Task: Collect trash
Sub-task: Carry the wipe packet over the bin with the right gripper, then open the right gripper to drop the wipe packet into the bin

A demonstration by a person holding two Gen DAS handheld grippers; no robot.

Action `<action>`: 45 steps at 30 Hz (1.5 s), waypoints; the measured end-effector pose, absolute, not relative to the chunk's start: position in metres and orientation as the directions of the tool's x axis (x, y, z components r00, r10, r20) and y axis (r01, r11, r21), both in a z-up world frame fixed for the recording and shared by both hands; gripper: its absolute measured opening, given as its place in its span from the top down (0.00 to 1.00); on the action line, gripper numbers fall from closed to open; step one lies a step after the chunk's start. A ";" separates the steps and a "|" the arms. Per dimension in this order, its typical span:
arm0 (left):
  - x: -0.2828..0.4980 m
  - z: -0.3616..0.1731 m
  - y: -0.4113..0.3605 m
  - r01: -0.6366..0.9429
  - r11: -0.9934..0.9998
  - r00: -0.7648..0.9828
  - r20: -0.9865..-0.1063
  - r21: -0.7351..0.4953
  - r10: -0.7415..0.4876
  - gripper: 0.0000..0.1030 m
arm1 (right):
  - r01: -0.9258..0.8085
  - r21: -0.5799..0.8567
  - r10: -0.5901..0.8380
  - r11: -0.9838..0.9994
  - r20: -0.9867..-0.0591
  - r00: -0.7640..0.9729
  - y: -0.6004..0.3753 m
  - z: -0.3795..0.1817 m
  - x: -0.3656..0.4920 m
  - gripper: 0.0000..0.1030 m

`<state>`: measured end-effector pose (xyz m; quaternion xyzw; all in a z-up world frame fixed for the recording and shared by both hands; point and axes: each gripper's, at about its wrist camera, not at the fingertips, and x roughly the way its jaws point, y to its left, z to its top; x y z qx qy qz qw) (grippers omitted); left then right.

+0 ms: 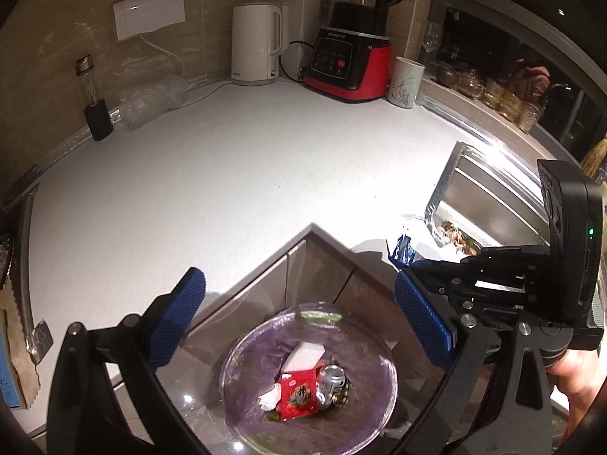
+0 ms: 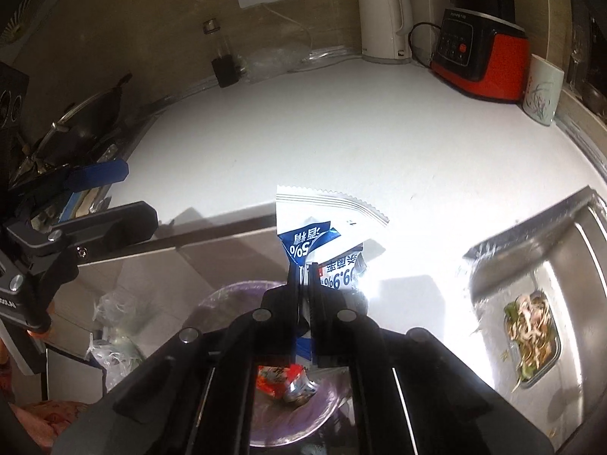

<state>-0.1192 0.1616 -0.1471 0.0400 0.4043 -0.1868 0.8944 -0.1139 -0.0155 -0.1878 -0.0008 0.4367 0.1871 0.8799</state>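
Right hand-held gripper (image 2: 303, 269) clenched on blue-white wrapper (image 2: 322, 235), carrying it over the bin (image 1: 309, 375); left hand-held gripper (image 1: 299, 322) released. Next: centre over bin, release.

The blue and white wrapper (image 2: 322, 235) stands crumpled above the purple-lined bin (image 1: 383, 390). Inside the bin lie a red packet (image 1: 299, 398), a can (image 1: 334, 383), and perhaps a white sponge (image 1: 303, 358).

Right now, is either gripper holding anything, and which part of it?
The right gripper is shut on a blue and white wrapper, pinching its crumpled lower end. The left gripper is open and holds nothing.
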 end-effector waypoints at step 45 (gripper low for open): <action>-0.141 -0.185 0.217 0.377 0.924 0.539 -0.798 -0.058 -0.270 0.07 | -0.282 0.191 0.275 0.940 -0.914 0.300 0.063 -0.351 -0.155 0.28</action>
